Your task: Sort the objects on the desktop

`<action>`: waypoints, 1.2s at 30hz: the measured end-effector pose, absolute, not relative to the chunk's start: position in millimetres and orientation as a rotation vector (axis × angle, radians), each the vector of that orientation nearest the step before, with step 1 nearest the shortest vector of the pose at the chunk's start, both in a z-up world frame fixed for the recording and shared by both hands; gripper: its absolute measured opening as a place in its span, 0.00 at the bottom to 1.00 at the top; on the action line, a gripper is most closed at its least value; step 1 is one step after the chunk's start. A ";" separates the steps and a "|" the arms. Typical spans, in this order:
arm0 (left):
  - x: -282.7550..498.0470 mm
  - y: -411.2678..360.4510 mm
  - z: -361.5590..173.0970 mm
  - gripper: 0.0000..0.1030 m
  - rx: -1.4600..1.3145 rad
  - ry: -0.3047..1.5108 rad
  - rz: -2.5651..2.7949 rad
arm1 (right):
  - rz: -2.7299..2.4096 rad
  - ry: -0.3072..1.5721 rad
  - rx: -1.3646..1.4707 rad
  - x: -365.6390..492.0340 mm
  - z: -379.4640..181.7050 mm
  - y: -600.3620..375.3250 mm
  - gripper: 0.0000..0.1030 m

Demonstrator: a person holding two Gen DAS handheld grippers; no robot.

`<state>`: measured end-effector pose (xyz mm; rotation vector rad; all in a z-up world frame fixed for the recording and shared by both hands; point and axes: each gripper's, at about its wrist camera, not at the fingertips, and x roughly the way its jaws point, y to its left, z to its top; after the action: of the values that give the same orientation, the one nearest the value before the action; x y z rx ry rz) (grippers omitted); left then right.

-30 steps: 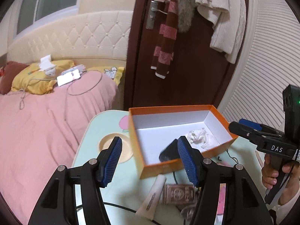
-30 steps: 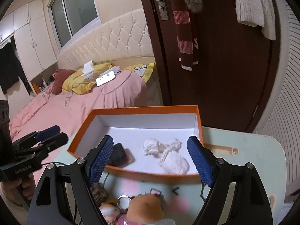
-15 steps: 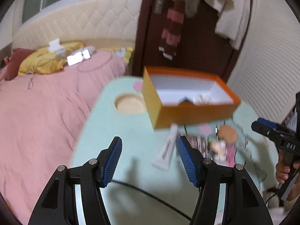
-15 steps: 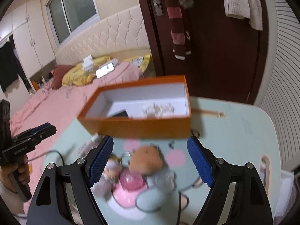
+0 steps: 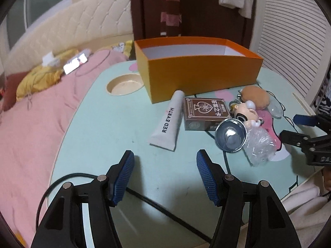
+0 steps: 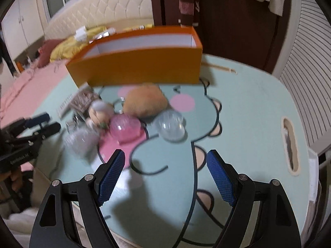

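An orange box (image 5: 198, 72) (image 6: 142, 66) stands at the far side of the mint-green table (image 5: 115, 128). In front of it lie a white tube (image 5: 168, 122), a brown card box (image 5: 205, 113), a shiny metal cup (image 5: 230, 134), crinkled clear plastic (image 5: 259, 144), a small doll (image 5: 247, 113) and a tan plush (image 5: 255, 97) (image 6: 145, 100). The right wrist view adds a pink dome (image 6: 125, 128) and a clear dome (image 6: 170, 125). My left gripper (image 5: 165, 165) hovers open just short of the tube. My right gripper (image 6: 165, 163) hangs open short of the domes.
A pink-covered bed (image 5: 31, 124) borders the table's left. A black cable (image 5: 165, 212) crosses the table near the left gripper. A round recess (image 5: 125, 85) sits by the box, a slot handle (image 6: 290, 144) at the table's right. Dark door (image 5: 198, 10) behind.
Both grippers pulled back from above the orange box and dropped lower. The box's inside has slipped out of sight, and the loose objects in front of it have come into view.
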<state>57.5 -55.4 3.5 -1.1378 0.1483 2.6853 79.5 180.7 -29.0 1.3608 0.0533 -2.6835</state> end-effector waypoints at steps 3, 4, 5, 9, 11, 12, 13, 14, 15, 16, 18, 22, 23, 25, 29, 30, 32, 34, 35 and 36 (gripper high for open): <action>58.2 -55.5 3.2 0.60 -1.128 0.148 2.692 | -2.726 0.082 1.348 80.2 -32.8 182.1 0.83; 58.2 -55.8 3.0 0.60 -1.126 0.147 2.693 | -2.736 0.078 1.342 80.9 -31.9 183.3 0.83; 58.2 -56.1 2.8 0.60 -1.124 0.145 2.694 | -2.741 0.075 1.336 81.6 -31.0 184.0 0.83; 58.0 -55.9 2.1 0.60 -1.120 0.137 2.698 | -2.748 0.073 1.326 82.4 -28.8 184.2 0.84; 57.9 -56.2 2.7 0.60 -1.116 0.098 2.682 | -2.753 0.069 1.321 82.9 -29.0 184.5 0.84; 58.6 -56.0 4.2 0.60 -1.111 0.072 2.665 | -2.754 0.068 1.320 82.8 -28.5 184.8 0.84; 59.5 -55.1 5.8 0.60 -1.100 0.067 2.663 | -2.755 0.067 1.318 82.2 -29.2 185.0 0.84; 60.6 -53.6 7.4 0.60 -1.085 0.072 2.666 | -2.756 0.065 1.317 80.8 -31.2 184.9 0.84; 61.7 -52.2 8.7 0.60 -1.072 0.078 2.668 | -2.757 0.063 1.316 79.6 -32.5 185.3 0.84; 62.7 -50.4 10.5 0.60 -1.053 0.082 2.670 | -2.758 0.059 1.315 78.6 -33.1 186.2 0.84; 61.0 -47.9 11.5 0.60 -1.048 0.083 2.664 | -2.756 0.046 1.312 76.2 -34.1 187.8 0.84; 54.4 -44.4 10.2 0.60 -1.055 0.122 2.670 | -2.755 0.000 1.307 69.2 -33.2 194.5 0.84; 51.9 -44.2 9.7 0.60 -1.060 0.135 2.672 | -2.757 -0.012 1.305 66.6 -32.9 196.6 0.83; 45.3 -45.7 11.4 0.60 -1.064 0.145 2.673 | -2.758 -0.021 1.302 62.0 -31.6 199.0 0.77; 31.3 -45.3 17.0 0.60 -1.052 0.170 2.663 | -2.758 0.025 1.308 49.0 -30.2 197.8 0.68; 27.2 -44.2 16.8 0.60 -1.058 0.182 2.651 | -2.760 0.043 1.313 45.8 -30.4 196.9 0.68; 21.1 -43.7 15.7 0.59 -1.066 0.187 2.640 | -2.758 0.068 1.319 40.8 -31.4 194.3 0.68; 13.5 -44.4 13.1 0.51 -1.080 0.168 2.622 | -2.752 0.090 1.323 36.8 -32.8 191.3 0.63; 11.5 -44.5 11.4 0.39 -1.092 0.161 2.613 | -2.749 0.098 1.316 36.1 -33.1 190.0 0.57; 8.9 -45.0 8.5 0.28 -1.104 0.159 2.607 | -2.747 0.098 1.305 36.0 -33.0 189.3 0.52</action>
<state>8.9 -45.0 8.5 -1.1041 0.1589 2.6066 36.0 189.3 -33.0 1.3051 0.0976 -2.7468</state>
